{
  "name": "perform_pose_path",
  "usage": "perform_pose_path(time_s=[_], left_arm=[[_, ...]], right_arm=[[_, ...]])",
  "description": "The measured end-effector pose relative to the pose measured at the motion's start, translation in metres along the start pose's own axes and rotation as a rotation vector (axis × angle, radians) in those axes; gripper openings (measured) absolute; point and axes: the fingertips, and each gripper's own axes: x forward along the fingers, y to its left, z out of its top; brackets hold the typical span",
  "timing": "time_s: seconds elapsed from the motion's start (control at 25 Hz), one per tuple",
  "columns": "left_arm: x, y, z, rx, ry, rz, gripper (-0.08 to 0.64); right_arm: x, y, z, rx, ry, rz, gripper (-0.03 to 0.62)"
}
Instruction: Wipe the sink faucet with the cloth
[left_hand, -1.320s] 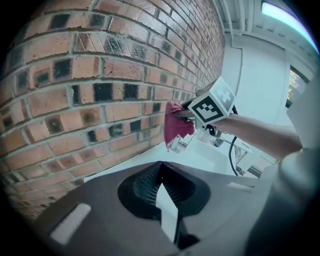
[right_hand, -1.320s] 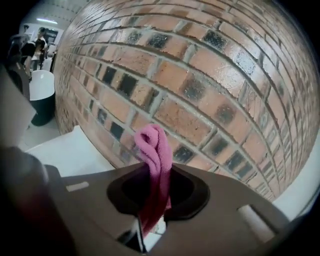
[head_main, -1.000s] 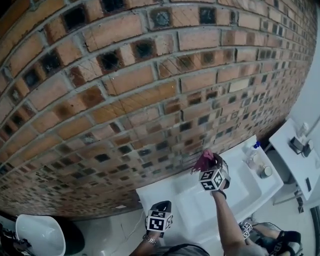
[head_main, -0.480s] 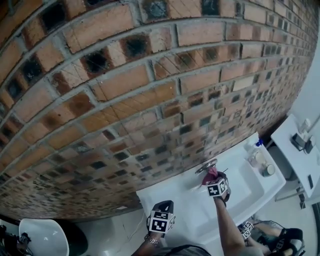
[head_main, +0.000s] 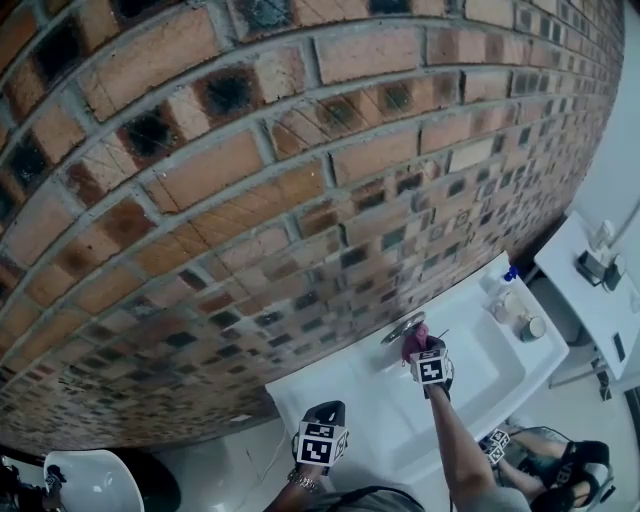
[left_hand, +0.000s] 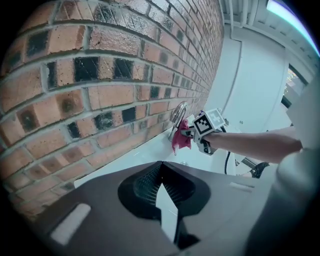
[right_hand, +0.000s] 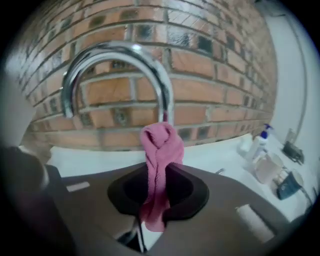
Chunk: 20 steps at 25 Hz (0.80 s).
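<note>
A chrome arched faucet (right_hand: 120, 65) rises from the white sink (head_main: 470, 385) against the brick wall; it also shows as the faucet (head_main: 402, 328) in the head view and the faucet (left_hand: 177, 114) in the left gripper view. My right gripper (right_hand: 159, 175) is shut on a pink cloth (right_hand: 159, 150), whose bunched top sits just in front of the faucet's upright stem. In the head view the cloth (head_main: 416, 342) meets the faucet's base. My left gripper (left_hand: 162, 187) hangs shut with nothing in it, low at the sink's left end (head_main: 322, 435).
A soap bottle (right_hand: 261, 141) and cups (right_hand: 270, 167) stand at the sink's right end. A white side counter (head_main: 590, 290) with small items lies further right. The brick wall (head_main: 300, 150) runs close behind the faucet. A white basin (head_main: 95, 480) sits on the floor at the left.
My right gripper has carried the pink cloth down from above the faucet to the base of its stem. The left gripper has stayed where it was.
</note>
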Motion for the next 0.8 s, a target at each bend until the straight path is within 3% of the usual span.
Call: perform_pose_path(time_s=[0.08,0.12,0.16,0.28,0.36,0.48,0.6,0.68,0.8], left_arm=[[0.003,-0.004,0.001,0.001,0.002,-0.013,0.015],[0.004,-0.005,0.0,0.0,0.004,-0.02,0.015],[0.005,-0.007,0.0,-0.002,0.007,-0.025,0.015],[0.007,-0.005,-0.001,-0.002,0.014,-0.023,0.015],[0.008,-0.004,-0.003,0.004,0.018,-0.019,0.015],[0.009,-0.006,-0.006,0.016,0.023,-0.019,0.015],[0.01,-0.003,-0.003,0.013,0.02,-0.014,0.015],[0.01,-0.001,-0.002,0.01,0.019,-0.009,0.015],[0.01,-0.001,-0.004,0.007,0.024,-0.009,0.015]], right_arm=[[-0.01,0.009,-0.015,-0.04,0.029,0.089,0.058],[-0.022,0.0,-0.014,-0.019,-0.016,0.067,0.058],[-0.036,-0.018,-0.01,0.039,-0.084,0.007,0.06],[-0.068,-0.092,-0.005,0.336,-0.23,-0.224,0.06],[-0.057,-0.12,-0.018,0.449,-0.225,-0.261,0.06],[-0.022,-0.093,-0.038,0.459,-0.107,-0.125,0.06],[0.0,-0.052,-0.061,0.404,0.046,-0.099,0.058],[0.008,-0.022,-0.074,0.371,0.106,-0.037,0.06],[-0.001,0.024,-0.079,0.286,0.138,0.156,0.064]])
